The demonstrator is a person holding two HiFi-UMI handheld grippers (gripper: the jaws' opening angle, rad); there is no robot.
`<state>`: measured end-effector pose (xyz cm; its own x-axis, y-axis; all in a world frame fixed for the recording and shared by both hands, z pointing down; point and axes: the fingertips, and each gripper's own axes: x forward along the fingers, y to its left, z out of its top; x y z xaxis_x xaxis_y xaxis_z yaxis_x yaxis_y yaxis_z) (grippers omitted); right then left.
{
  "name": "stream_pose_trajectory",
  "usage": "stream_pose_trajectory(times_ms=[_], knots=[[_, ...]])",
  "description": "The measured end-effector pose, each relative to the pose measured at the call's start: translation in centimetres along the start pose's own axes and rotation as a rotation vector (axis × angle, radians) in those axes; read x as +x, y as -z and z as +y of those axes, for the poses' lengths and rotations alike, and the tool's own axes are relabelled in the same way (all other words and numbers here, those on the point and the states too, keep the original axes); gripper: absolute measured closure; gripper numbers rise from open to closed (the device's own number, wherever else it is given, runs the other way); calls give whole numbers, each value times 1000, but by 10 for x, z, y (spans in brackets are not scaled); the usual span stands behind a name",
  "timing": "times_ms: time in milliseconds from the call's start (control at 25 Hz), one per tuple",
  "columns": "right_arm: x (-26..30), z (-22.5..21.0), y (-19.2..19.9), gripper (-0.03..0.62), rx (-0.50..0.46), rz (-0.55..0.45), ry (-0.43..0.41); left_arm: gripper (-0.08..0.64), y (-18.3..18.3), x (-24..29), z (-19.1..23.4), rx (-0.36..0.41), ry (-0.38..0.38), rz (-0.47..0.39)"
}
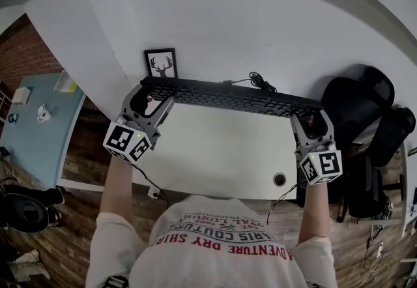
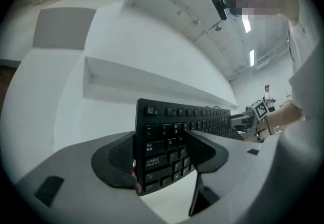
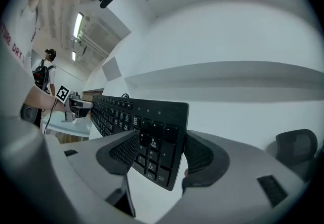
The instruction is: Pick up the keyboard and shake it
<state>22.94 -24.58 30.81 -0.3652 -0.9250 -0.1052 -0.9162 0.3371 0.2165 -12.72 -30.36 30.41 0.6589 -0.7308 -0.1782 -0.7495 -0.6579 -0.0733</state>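
A long black keyboard is held up above the white desk, tilted on edge with its keys facing me. My left gripper is shut on its left end, and in the left gripper view the keyboard stands pinched between the two dark pads by the Esc and Tab keys. My right gripper is shut on the right end, where the keyboard sits between the pads at the number block. Its cable coils behind the far edge.
A small framed deer picture stands on the desk against the white wall. A black office chair is at the right of the desk. A cable hole sits near the desk's front right. A blue table lies at the left.
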Motion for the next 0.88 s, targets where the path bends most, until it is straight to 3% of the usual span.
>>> stream_pose_trajectory(times_ms=[200,480,720,880], knots=[[1,4,-6,313,-57,40,27,255,13,7,10,-58,24,2],[-11,25,-34,313,-235,-112,59,255,8,3,18,-77,69,-77],[-22,52,-59,313,-280,-244,118,253,-5,-7,29,-59,120,-107],[-29,57,-57,313,-315,-258,149,253,-5,-9,30,-52,138,-98]])
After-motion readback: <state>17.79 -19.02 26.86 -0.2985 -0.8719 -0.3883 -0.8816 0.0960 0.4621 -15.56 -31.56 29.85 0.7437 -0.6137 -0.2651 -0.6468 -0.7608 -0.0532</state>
